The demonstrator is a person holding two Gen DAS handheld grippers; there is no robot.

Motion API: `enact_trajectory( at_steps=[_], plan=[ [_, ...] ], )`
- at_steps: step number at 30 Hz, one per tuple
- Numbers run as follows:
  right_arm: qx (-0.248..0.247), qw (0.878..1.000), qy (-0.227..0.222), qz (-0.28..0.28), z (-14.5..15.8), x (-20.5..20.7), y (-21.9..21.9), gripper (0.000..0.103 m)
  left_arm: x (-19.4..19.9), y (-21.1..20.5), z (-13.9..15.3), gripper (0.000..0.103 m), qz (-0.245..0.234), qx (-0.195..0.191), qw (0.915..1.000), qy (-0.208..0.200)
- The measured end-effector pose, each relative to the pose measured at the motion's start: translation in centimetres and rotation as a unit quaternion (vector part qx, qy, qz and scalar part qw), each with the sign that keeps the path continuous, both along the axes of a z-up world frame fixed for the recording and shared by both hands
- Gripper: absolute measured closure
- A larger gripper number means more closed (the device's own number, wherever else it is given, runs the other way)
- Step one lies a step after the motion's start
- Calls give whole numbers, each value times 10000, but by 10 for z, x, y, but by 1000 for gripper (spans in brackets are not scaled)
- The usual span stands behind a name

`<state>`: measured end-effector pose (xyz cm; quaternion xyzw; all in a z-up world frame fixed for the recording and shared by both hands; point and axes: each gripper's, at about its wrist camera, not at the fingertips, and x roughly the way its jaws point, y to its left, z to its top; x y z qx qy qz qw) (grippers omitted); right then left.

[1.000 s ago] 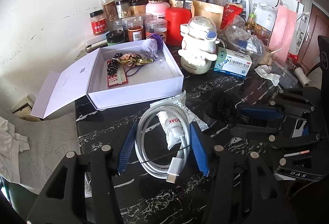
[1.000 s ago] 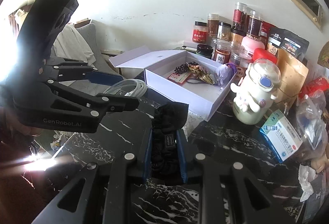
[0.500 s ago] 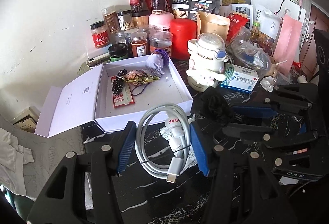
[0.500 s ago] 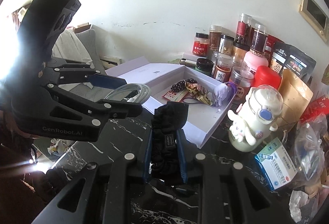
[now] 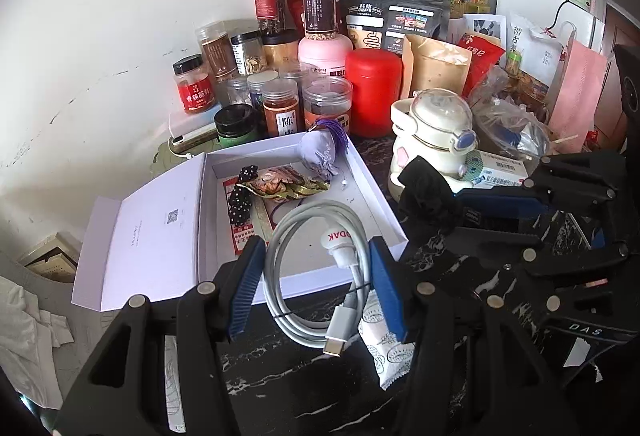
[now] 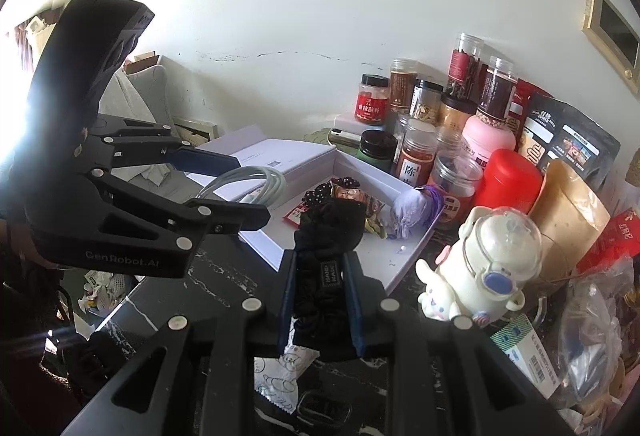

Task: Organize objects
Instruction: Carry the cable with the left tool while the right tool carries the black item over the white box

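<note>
The bench (image 5: 280,368) is showing a glossy black stone-like top with white veining. The white box (image 5: 372,191) is looking like smooth matt card. The coiled cable (image 5: 312,276) is gleaming in smooth white plastic, its plug (image 5: 340,334) ending in shiny metal. The black scrunchie (image 6: 326,232) is reading as crinkled matt cloth. The left gripper (image 5: 316,276) and right gripper (image 6: 320,276) are appearing as matt black plastic with blue rubbery pads. The jars (image 5: 328,103) are shining in clear plastic, the red canister (image 5: 374,91) in smooth satin plastic. The lavender pouch (image 5: 320,155) is looking like soft cloth.
</note>
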<state>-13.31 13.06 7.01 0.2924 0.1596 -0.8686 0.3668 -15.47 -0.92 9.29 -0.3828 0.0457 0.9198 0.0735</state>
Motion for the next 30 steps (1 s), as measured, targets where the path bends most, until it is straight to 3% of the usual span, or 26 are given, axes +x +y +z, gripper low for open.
enact_trajectory(
  at_steps=[10, 30],
  plan=[
    [-10, 10000, 4, -87, -3, -42, -11, 80, -53, -14, -4, 52, 23, -46, 10000, 6],
    [268, 9991, -136, -309, -28, -117, -52, 80, -141, -56, -46, 52, 240, -272, 9992, -144]
  ],
)
